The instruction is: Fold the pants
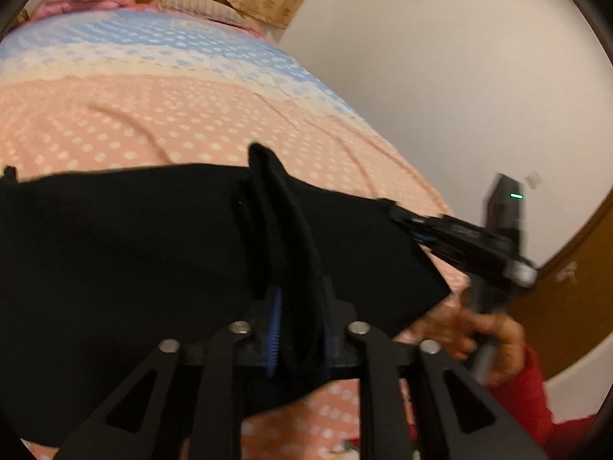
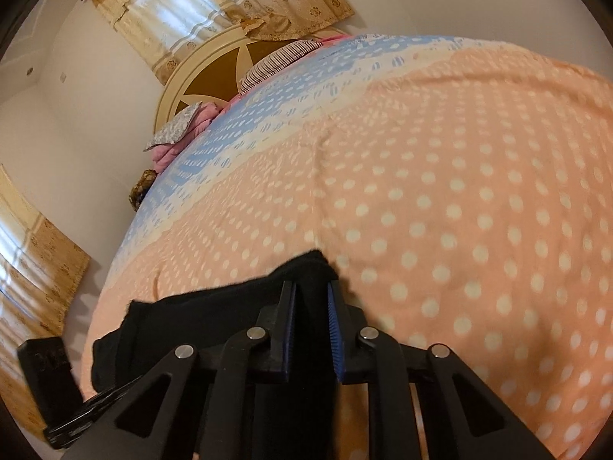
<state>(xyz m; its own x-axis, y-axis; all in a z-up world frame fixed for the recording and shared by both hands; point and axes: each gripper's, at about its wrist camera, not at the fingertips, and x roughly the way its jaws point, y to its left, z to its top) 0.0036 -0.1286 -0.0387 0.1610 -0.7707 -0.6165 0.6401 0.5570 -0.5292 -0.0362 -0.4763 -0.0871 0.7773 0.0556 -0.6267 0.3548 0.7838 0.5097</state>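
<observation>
left tool [image 1: 295, 318]: clamped on a raised fold of black pants [image 1: 126, 237] | right tool [image 2: 312, 329]: pinched on the pants' edge [image 2: 306, 268] | pants: spread across polka-dot bedspread [image 1: 161, 115], near edge of bed | right hand [image 1: 479, 337], red sleeve [image 1: 532, 395]: gripping right tool's handle | far end: pillows [image 2: 276, 61], headboard [image 2: 199, 88]

There is one pair of black pants [image 1: 134, 237]; there are two claws, the left claw [image 1: 299, 306] and the right claw [image 2: 312, 329]; there is one bed [image 2: 440, 191] with one spotted blanket [image 1: 153, 115]; there are two curtains, one [image 2: 214, 4] behind the bed and one [image 2: 34, 268] at the side; one hand [image 1: 479, 329] shows, with one red sleeve [image 1: 532, 395]; there is one striped pillow [image 2: 276, 61].
</observation>
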